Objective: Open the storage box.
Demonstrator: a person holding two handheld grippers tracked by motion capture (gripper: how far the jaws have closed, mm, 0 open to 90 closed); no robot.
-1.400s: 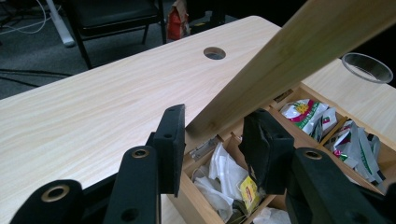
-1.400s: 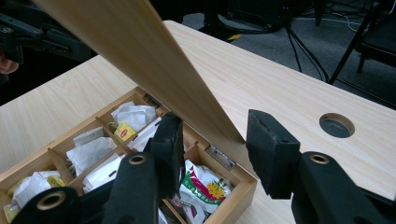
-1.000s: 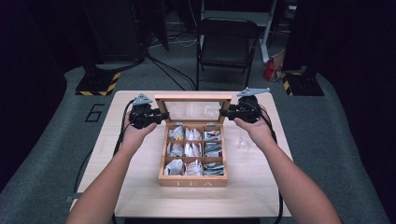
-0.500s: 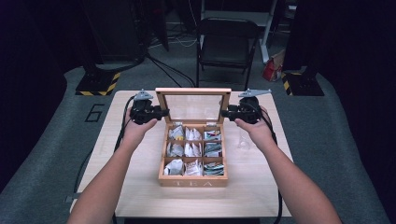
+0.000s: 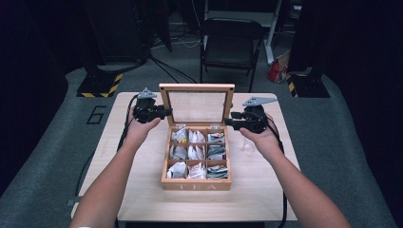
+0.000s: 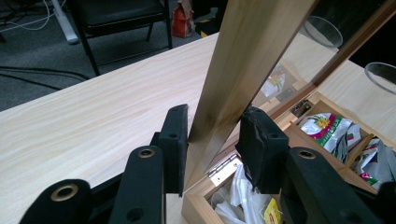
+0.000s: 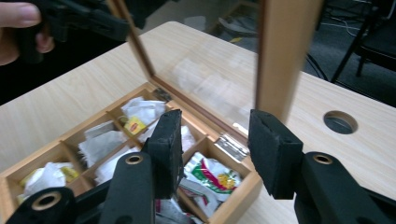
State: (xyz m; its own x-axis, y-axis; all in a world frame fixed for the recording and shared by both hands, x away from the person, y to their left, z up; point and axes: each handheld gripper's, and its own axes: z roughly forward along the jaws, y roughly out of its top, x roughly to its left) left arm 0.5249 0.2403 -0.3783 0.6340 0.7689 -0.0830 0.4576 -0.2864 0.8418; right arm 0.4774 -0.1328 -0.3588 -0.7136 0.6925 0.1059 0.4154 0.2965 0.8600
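A wooden tea box (image 5: 197,184) stands mid-table, its compartments full of tea bags (image 5: 197,152). Its glass-paned lid (image 5: 197,105) is raised upright. My left gripper (image 5: 166,113) is at the lid's left edge. In the left gripper view the jaws (image 6: 212,135) have just been closing and are shut on the lid's wooden frame (image 6: 243,60). My right gripper (image 5: 228,122) is at the lid's right edge. In the right gripper view it (image 7: 215,135) stands open, the lid frame (image 7: 285,56) just past its right pad, tea bags showing through the gap.
The box sits on a light wooden table (image 5: 142,190) with a round cable hole (image 7: 340,122). A clear glass (image 5: 247,145) stands right of the box. Behind the table are a black folding chair (image 5: 230,45) and a red bag (image 5: 275,71) on the floor.
The lid has swung up from a backward lean to fully upright. Both hands have stayed beside the lid's edges.
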